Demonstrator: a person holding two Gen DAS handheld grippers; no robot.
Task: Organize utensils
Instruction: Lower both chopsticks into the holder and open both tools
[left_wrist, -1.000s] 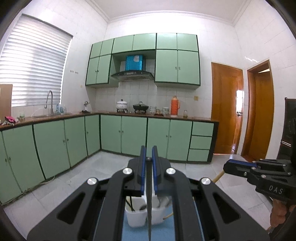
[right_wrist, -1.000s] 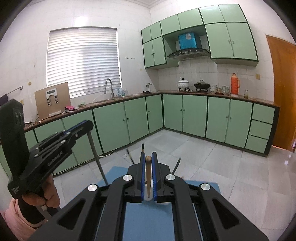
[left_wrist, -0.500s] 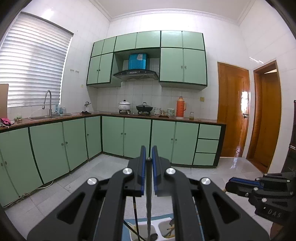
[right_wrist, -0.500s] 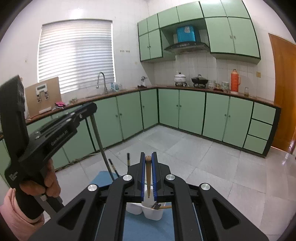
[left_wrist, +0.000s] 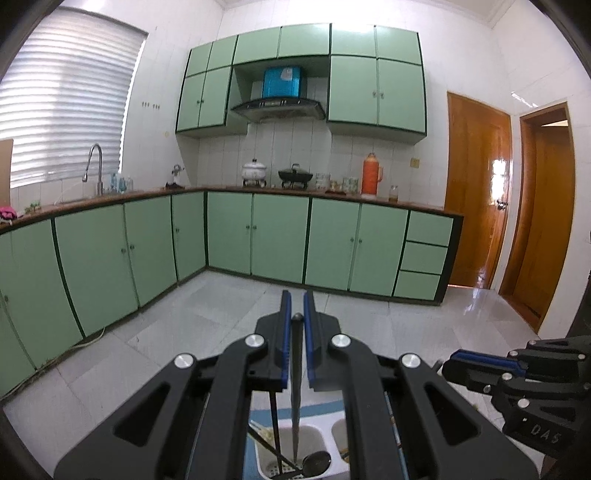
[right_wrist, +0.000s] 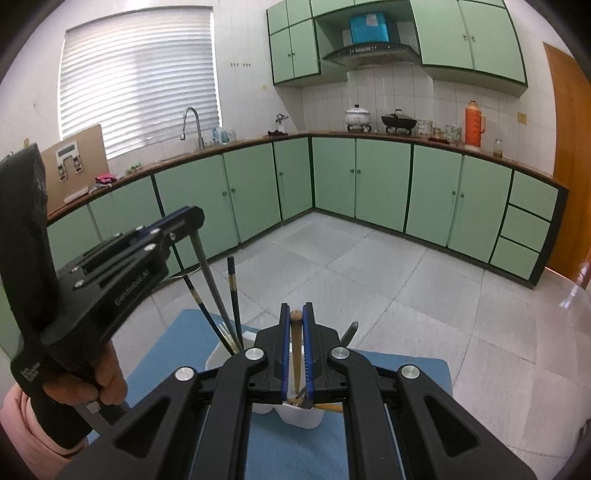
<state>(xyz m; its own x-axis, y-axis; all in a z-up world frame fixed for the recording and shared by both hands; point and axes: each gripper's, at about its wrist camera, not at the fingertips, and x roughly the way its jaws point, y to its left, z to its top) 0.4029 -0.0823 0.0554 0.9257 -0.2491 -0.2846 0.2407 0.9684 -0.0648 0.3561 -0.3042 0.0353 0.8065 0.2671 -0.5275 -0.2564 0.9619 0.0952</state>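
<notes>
While held upright over the white caddy: steel utensil, tip down inside left compartment, likely for a straight drop.
Left gripper: fingers closed on steel utensil, directly above caddy.
Wooden-handled utensil: vertical above caddy's right side.
Right gripper: fingers clamped on wooden handle.
Chopsticks: leaning in caddy.
Blue mat: beneath caddy.

Each hand-held gripper is matte black with triangular cut-outs in its linkage arms, round silver screws at the pivots and blue pads lining both fingers: the left hand-held gripper, the right hand-held gripper. White lettering marks their sides. The left hand is bare-skinned beside a pink sleeve.
</notes>
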